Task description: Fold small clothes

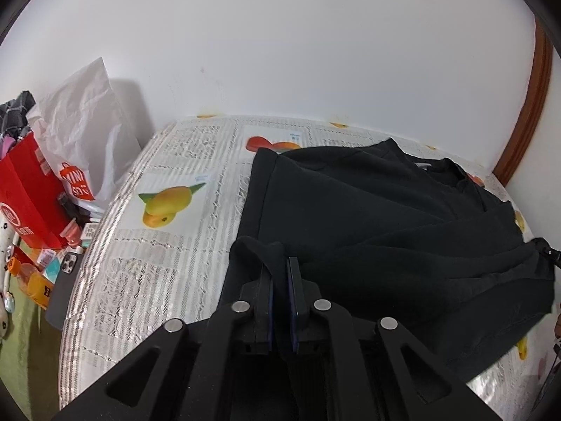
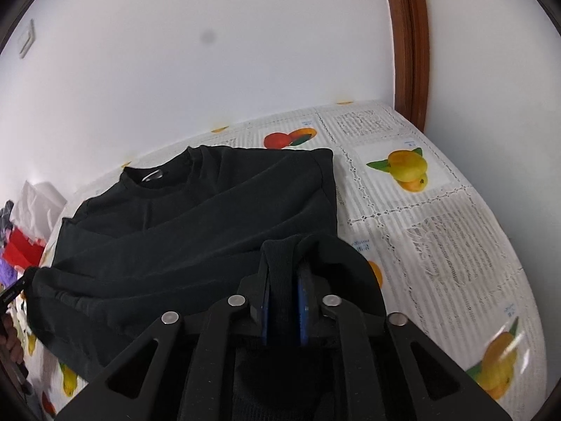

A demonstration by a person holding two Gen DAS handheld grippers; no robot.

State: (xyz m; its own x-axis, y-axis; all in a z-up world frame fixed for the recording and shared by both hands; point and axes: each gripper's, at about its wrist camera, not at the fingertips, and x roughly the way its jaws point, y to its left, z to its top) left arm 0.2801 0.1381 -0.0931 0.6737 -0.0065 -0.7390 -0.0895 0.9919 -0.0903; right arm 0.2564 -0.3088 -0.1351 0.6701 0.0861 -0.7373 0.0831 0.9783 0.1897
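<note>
Your table (image 1: 168, 231) under its lace-and-fruit print cloth fills both views, and the black sweatshirt (image 1: 368, 217) lies across it, collar toward the wall, lower edge pulled up toward you. Your left gripper (image 1: 279, 273) has its jaws nearly closed, pinching a fold of that edge; your right gripper (image 2: 284, 280) is likewise nearly closed, with a ribbed fold between its blue pads (image 2: 302, 301). Beside the table stands a white bag (image 1: 84, 140) whose red patch reads "MINI SO", a red box (image 1: 24, 193) with an unreadable logo, and a dark phone (image 1: 65, 284).
</note>
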